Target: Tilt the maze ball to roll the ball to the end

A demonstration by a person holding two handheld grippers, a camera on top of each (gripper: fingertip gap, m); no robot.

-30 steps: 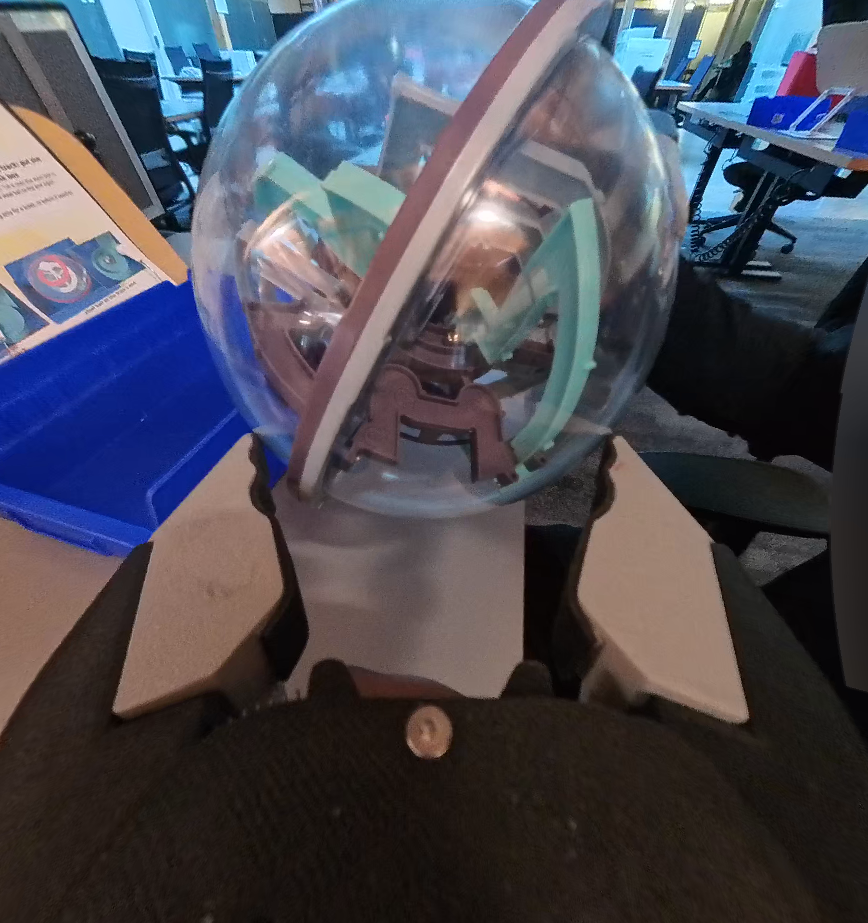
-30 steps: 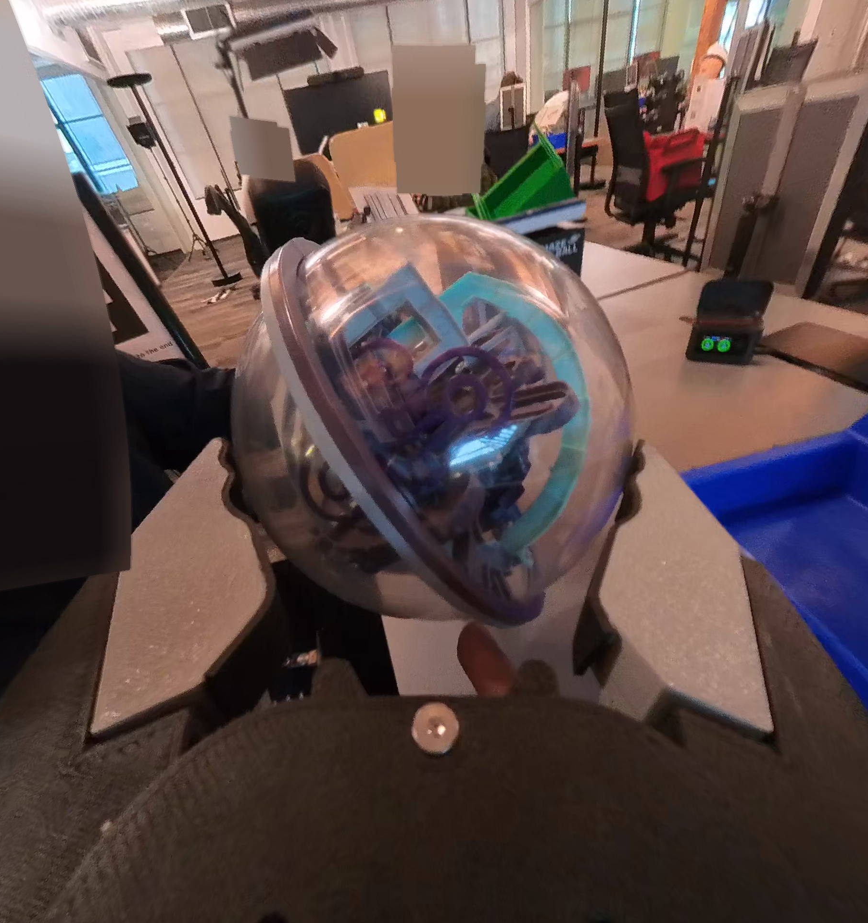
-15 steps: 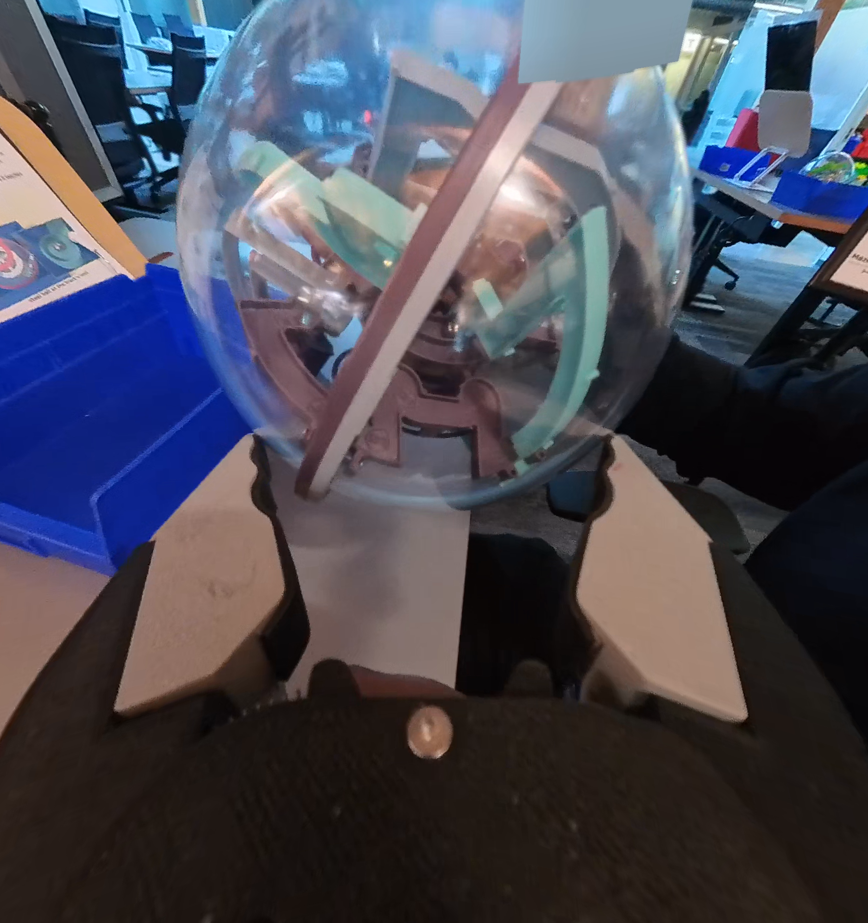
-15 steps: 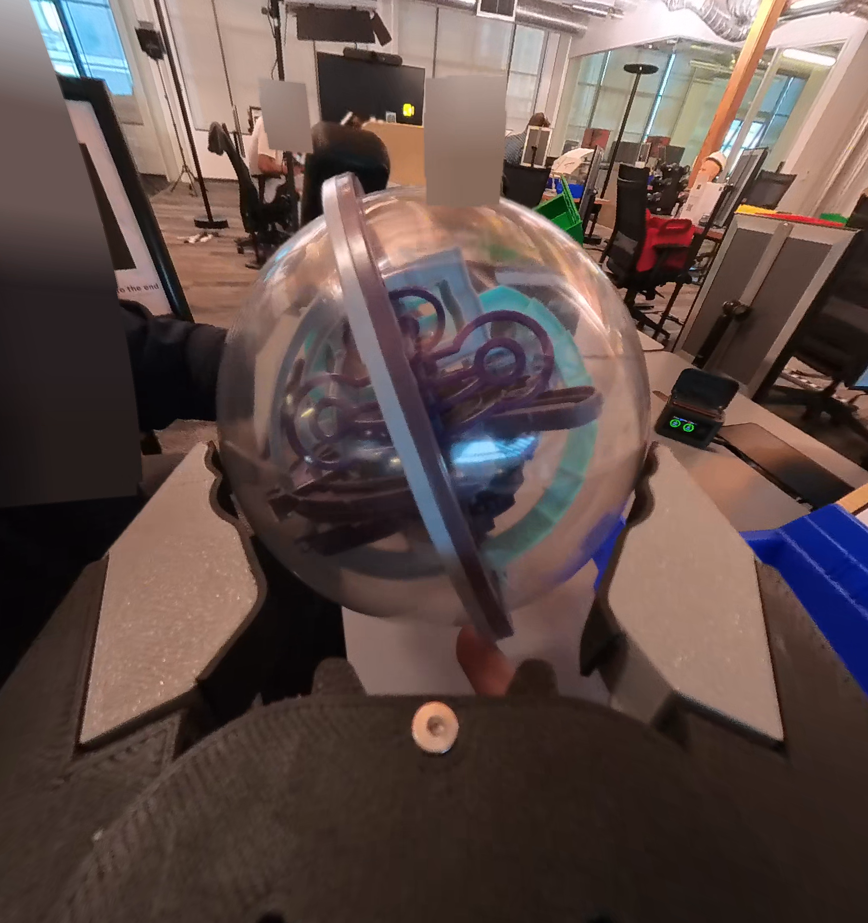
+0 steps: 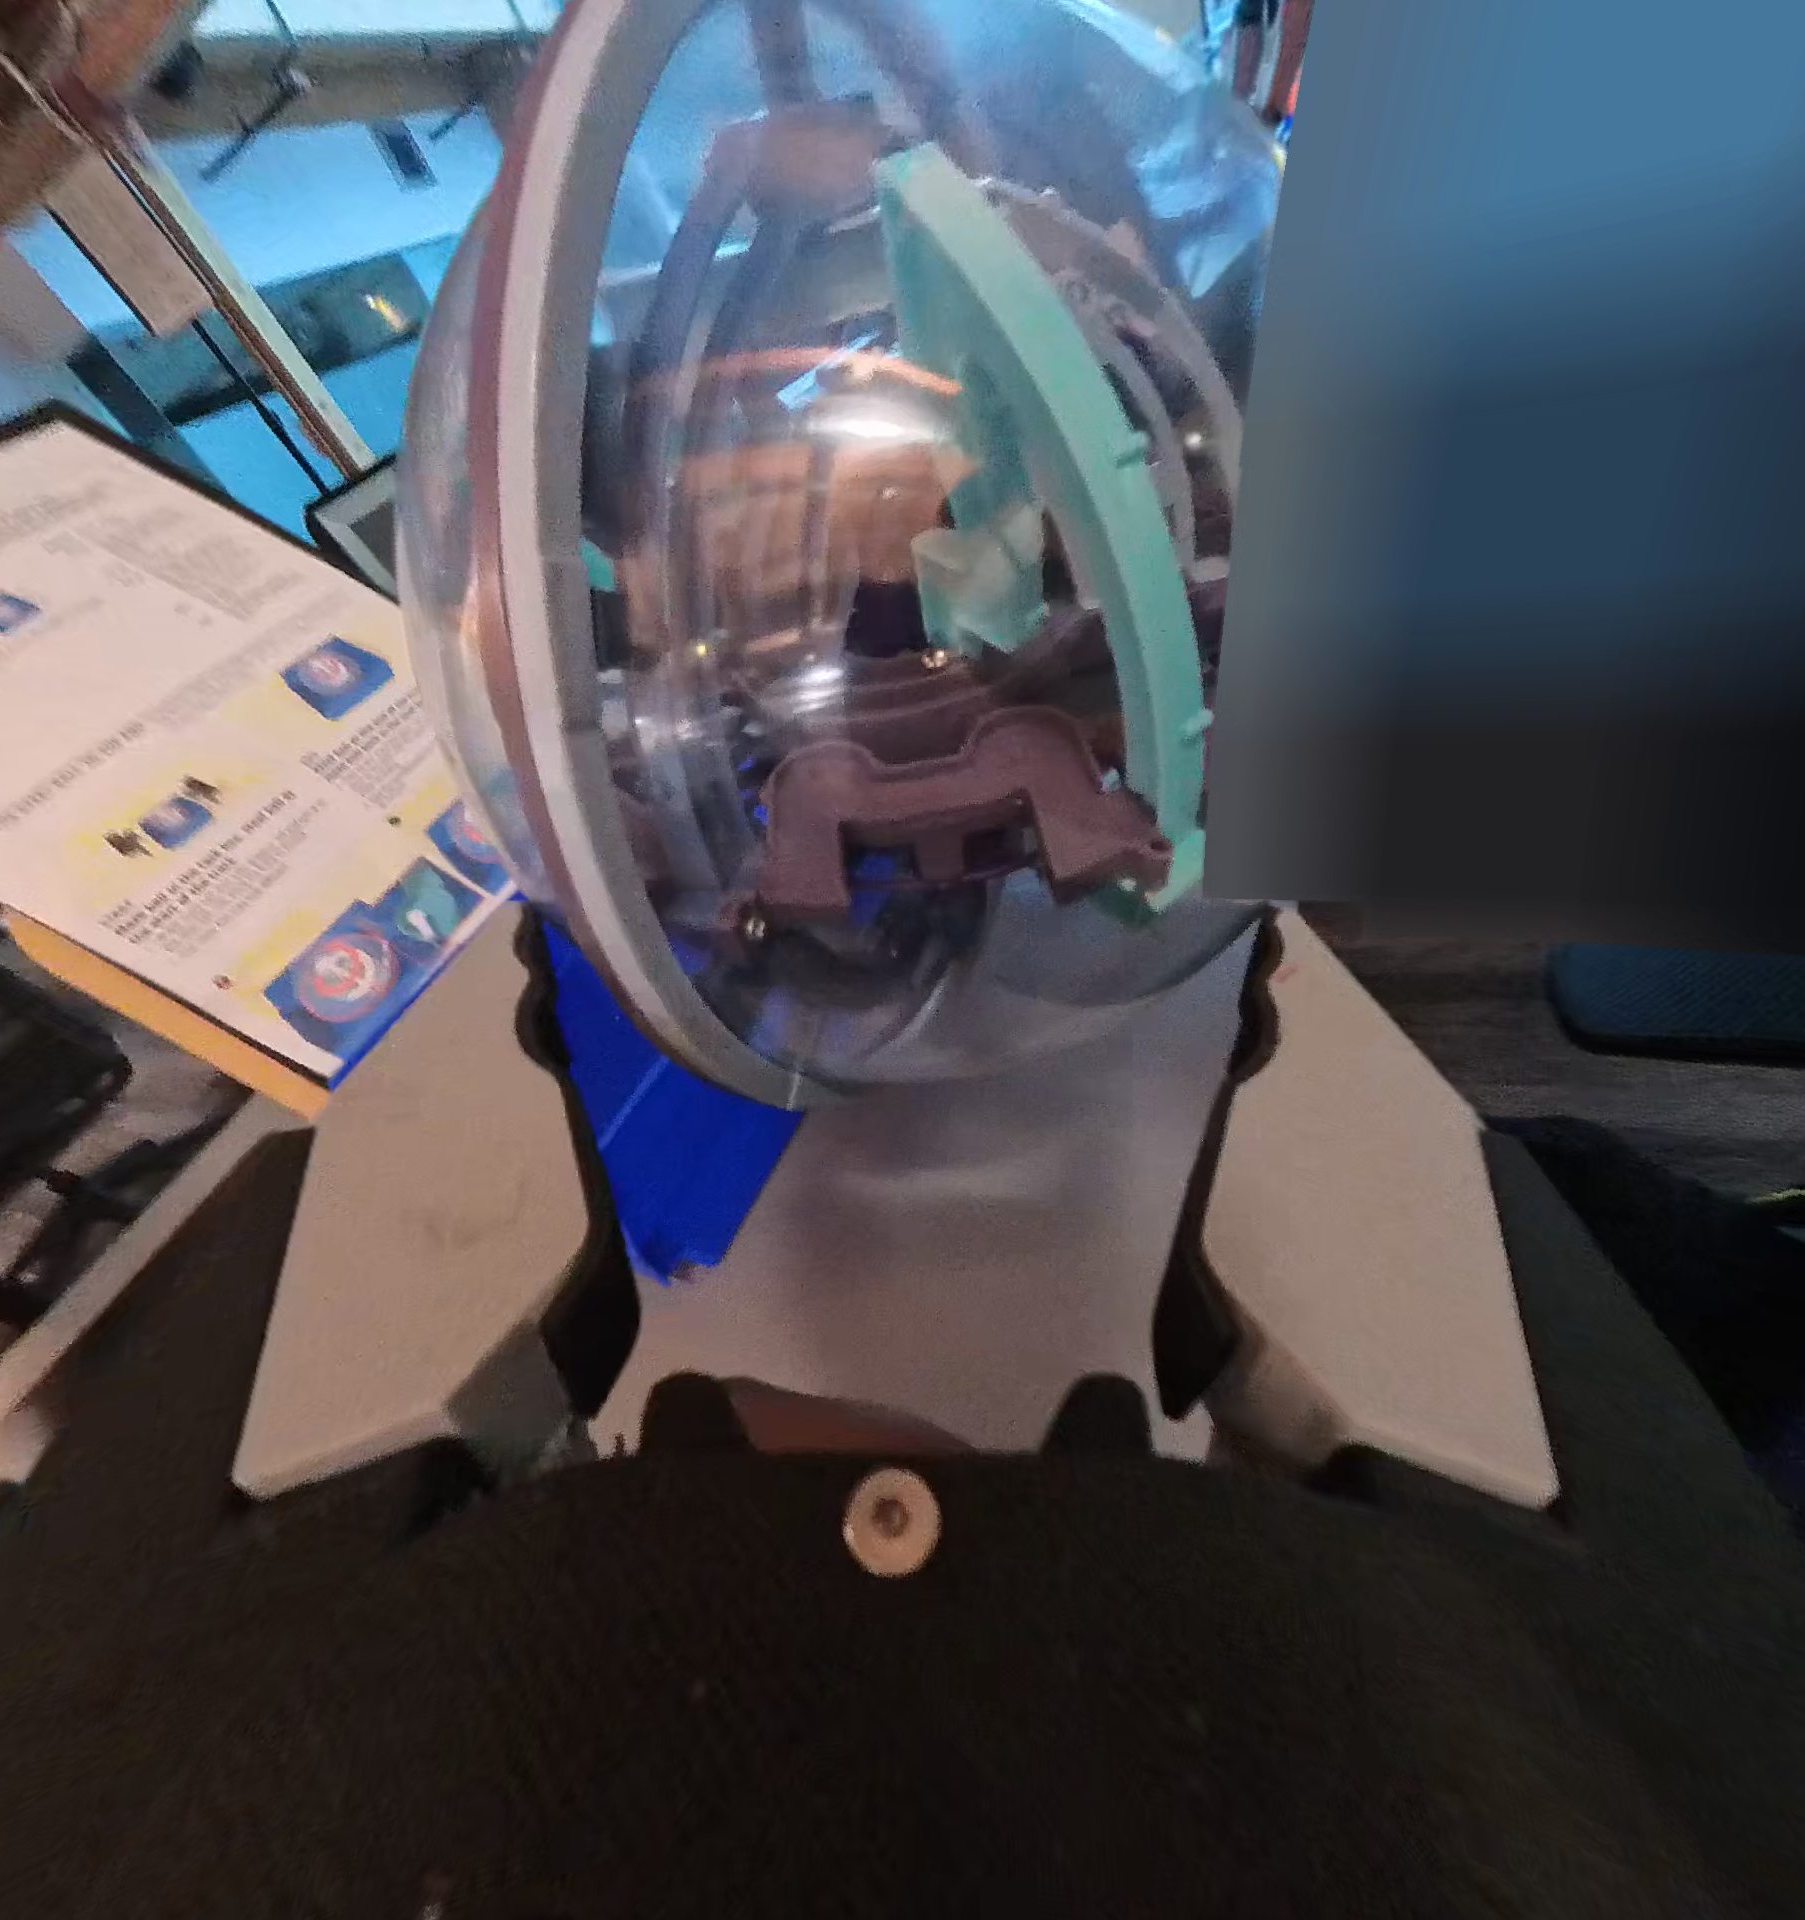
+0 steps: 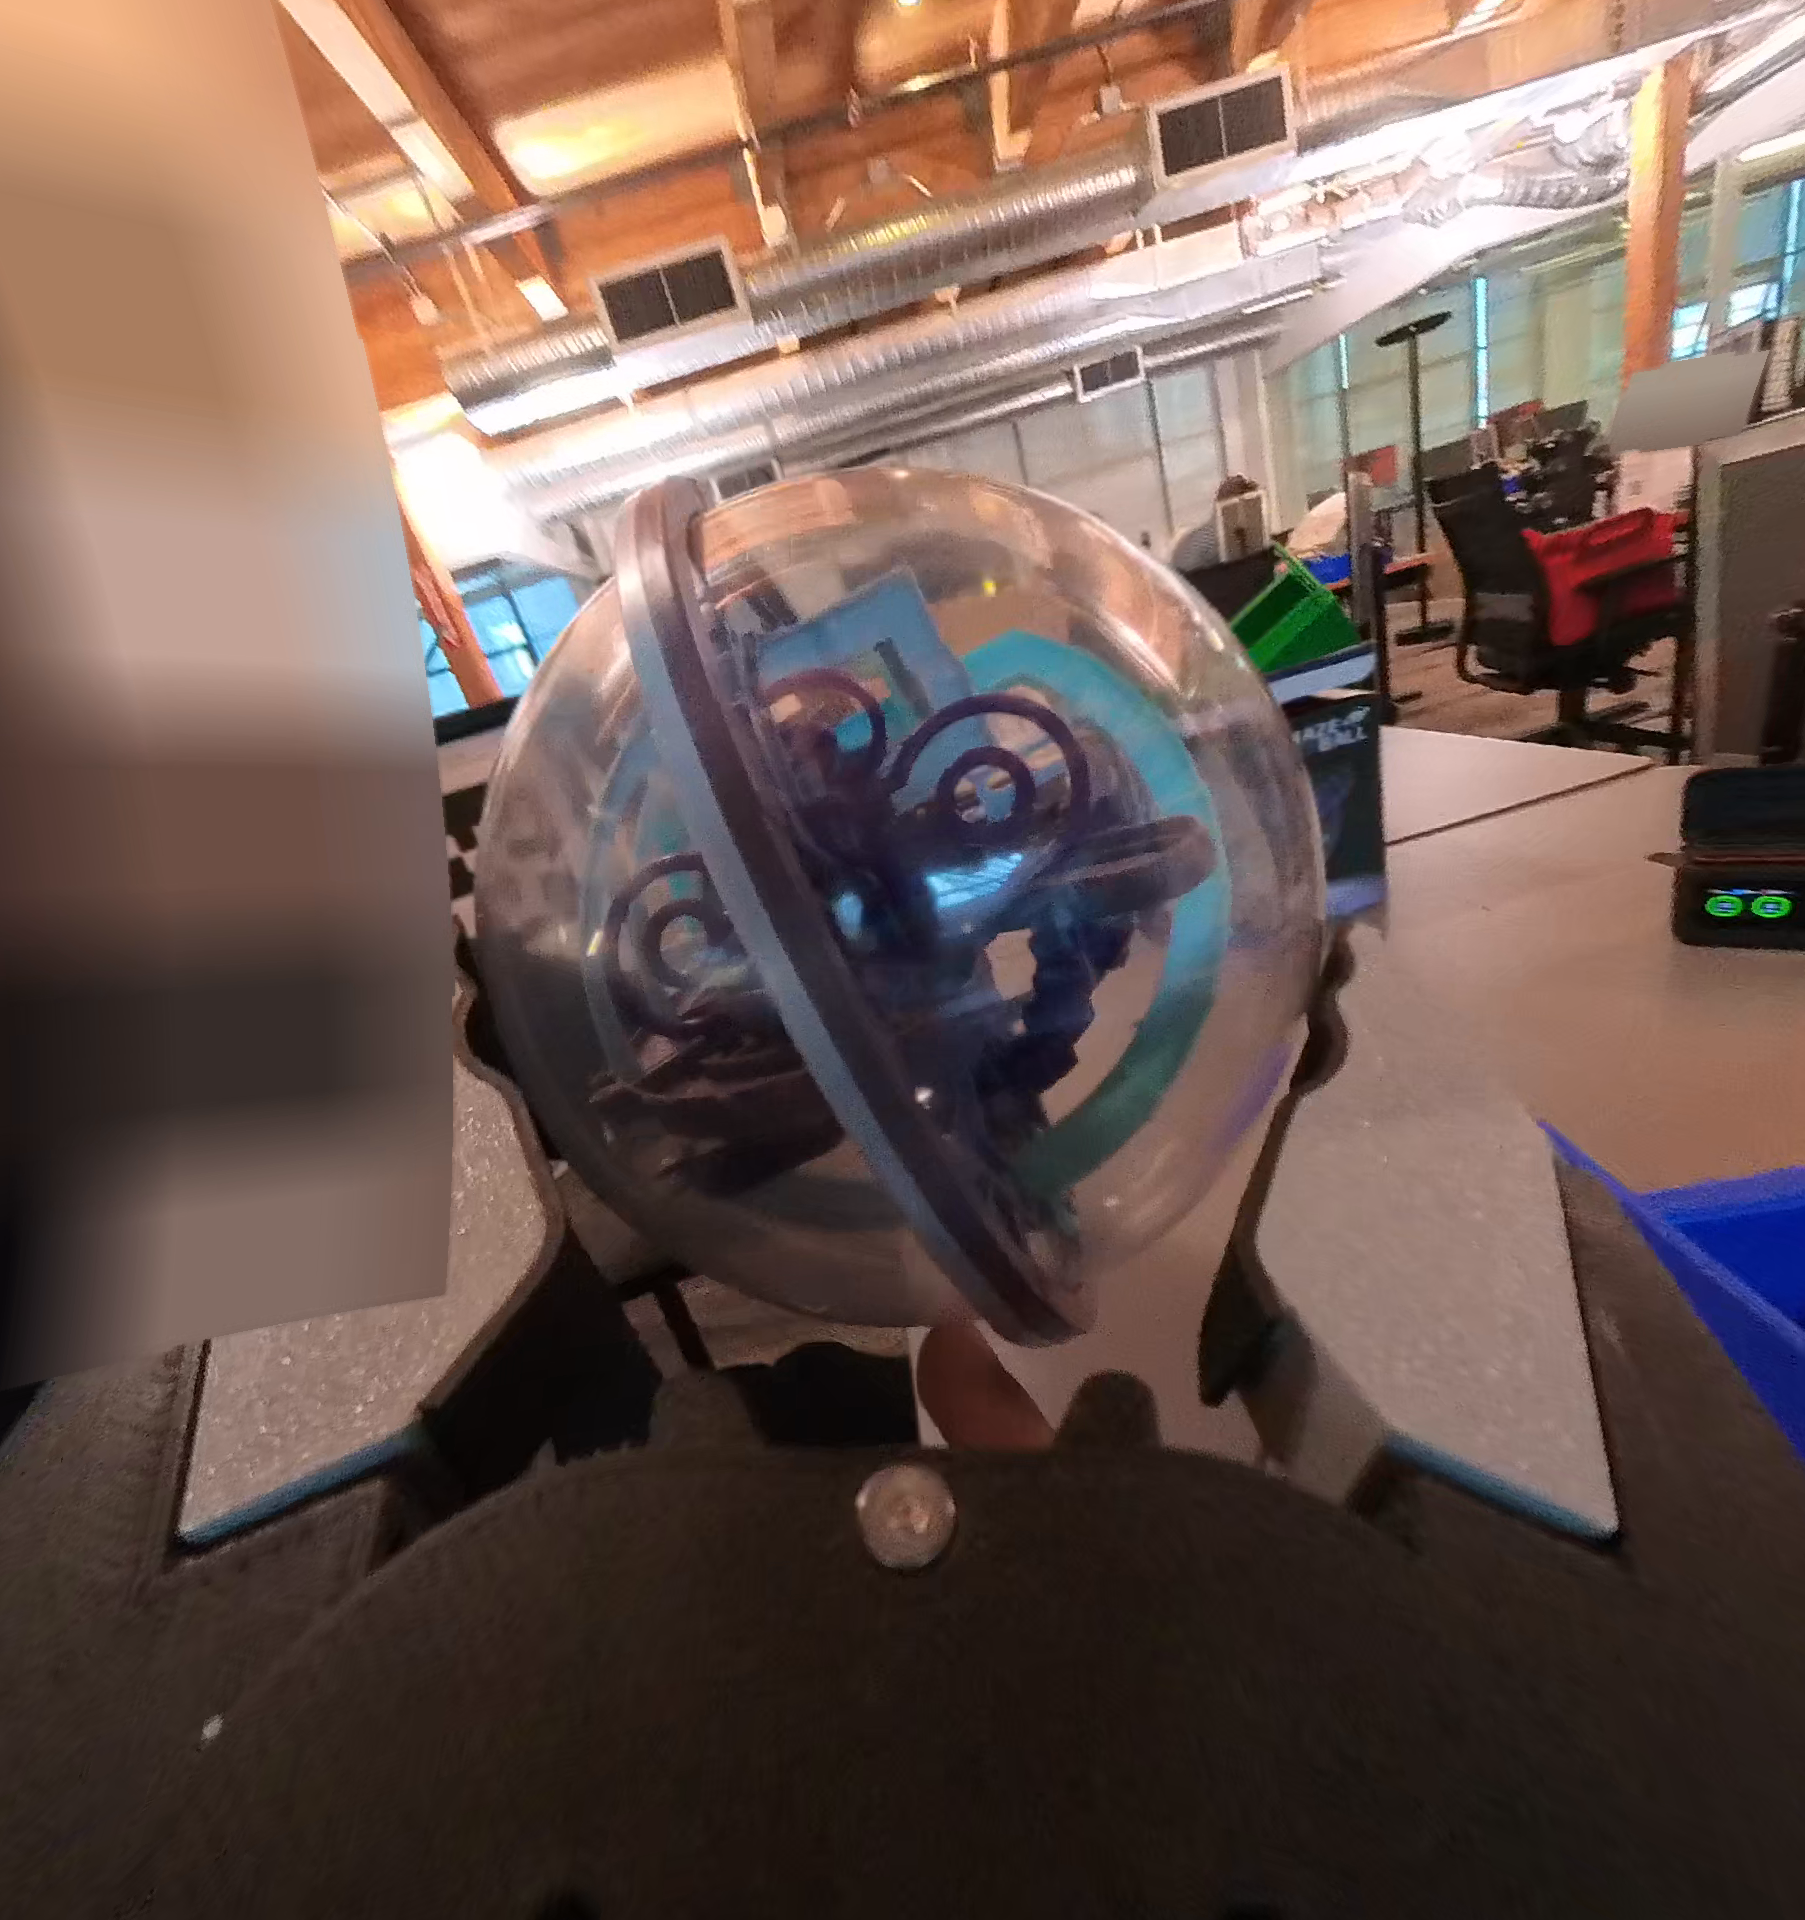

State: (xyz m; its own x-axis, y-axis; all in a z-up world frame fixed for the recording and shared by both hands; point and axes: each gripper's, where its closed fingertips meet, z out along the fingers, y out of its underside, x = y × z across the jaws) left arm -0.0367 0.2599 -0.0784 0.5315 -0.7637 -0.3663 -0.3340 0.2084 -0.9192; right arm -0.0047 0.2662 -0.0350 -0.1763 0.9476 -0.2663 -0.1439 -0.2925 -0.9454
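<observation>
1. The left gripper (image 5: 893, 966) has its grey fingers (image 5: 1345, 1174) spread wide, cradling the clear plastic maze ball with teal and brown tracks inside (image 5: 877, 582); the sphere's underside sits between the two fingertips, touching both.
2. The right gripper (image 6: 903, 1049) likewise holds its grey fingers (image 6: 1438, 1299) far apart, pressed on either side of the same maze ball (image 6: 898, 904), whose grey seam ring (image 6: 763, 935) runs tilted from upper left to lower right.
3. The small rolling ball inside cannot be made out in either view.
4. Just behind the sphere in the left wrist view a blue plastic bin (image 5: 669, 1153) shows, with a tilted printed instruction board (image 5: 171, 727) to the left.
5. In the right wrist view the grey surface (image 6: 1563, 1018) carries a small black device with green lights (image 6: 1765, 883); office chairs (image 6: 1563, 603) stand farther back.
</observation>
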